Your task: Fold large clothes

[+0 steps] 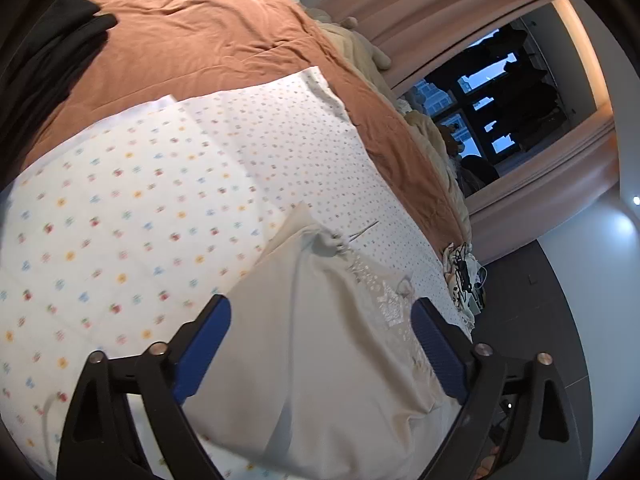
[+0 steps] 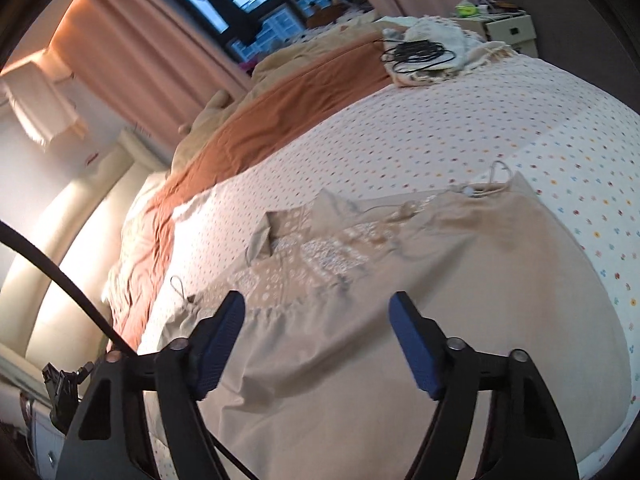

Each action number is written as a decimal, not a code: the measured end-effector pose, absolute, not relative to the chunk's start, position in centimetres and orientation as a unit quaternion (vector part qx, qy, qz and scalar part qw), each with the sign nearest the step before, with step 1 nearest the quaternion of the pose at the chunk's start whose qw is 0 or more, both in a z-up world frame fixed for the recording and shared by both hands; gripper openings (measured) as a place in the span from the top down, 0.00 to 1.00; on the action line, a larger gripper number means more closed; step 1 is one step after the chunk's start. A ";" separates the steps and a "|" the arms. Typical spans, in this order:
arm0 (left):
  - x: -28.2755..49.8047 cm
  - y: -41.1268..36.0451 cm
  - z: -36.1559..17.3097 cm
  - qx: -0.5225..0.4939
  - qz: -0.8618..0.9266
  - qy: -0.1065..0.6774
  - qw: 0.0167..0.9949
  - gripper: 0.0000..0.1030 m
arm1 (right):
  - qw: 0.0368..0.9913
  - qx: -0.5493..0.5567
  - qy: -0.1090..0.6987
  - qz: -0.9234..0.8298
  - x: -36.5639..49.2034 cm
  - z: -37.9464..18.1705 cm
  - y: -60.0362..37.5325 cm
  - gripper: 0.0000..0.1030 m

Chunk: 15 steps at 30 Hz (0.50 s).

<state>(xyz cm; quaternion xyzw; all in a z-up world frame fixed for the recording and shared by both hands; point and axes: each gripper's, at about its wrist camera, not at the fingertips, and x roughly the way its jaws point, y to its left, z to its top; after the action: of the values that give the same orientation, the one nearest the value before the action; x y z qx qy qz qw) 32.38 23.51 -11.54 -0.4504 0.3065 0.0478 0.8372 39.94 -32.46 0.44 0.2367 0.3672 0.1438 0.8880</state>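
Note:
A pale beige garment [image 1: 320, 344] with a lace panel and thin straps lies flat on the dotted white sheet [image 1: 140, 208] of a bed. My left gripper [image 1: 322, 320] hangs open just above the garment, its blue pads wide apart and nothing pressed between them. The right wrist view shows the same garment [image 2: 420, 300] spread out, lace panel [image 2: 320, 256] toward the far side. Above its near part my right gripper [image 2: 318, 316] stands open, the pads clear of the cloth.
A rust-brown blanket [image 1: 208, 36] covers the far half of the bed, with a black garment [image 1: 52, 52] at its left edge. A coiled black cable on a cream cloth [image 2: 420, 54] sits near the far corner. Curtains and a dark window [image 1: 492, 92] stand beyond.

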 end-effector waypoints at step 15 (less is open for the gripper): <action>25.6 24.7 -17.5 -0.503 0.083 0.322 0.797 0.39 | 0.864 0.108 0.462 0.166 47.3 -0.3 -21.9 0.49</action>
<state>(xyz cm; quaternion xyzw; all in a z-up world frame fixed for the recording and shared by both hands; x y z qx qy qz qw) 25.59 24.70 -17.47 -0.5034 0.3224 0.0827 0.7974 47.27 -21.91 -0.35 0.1075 0.4625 0.1661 0.8643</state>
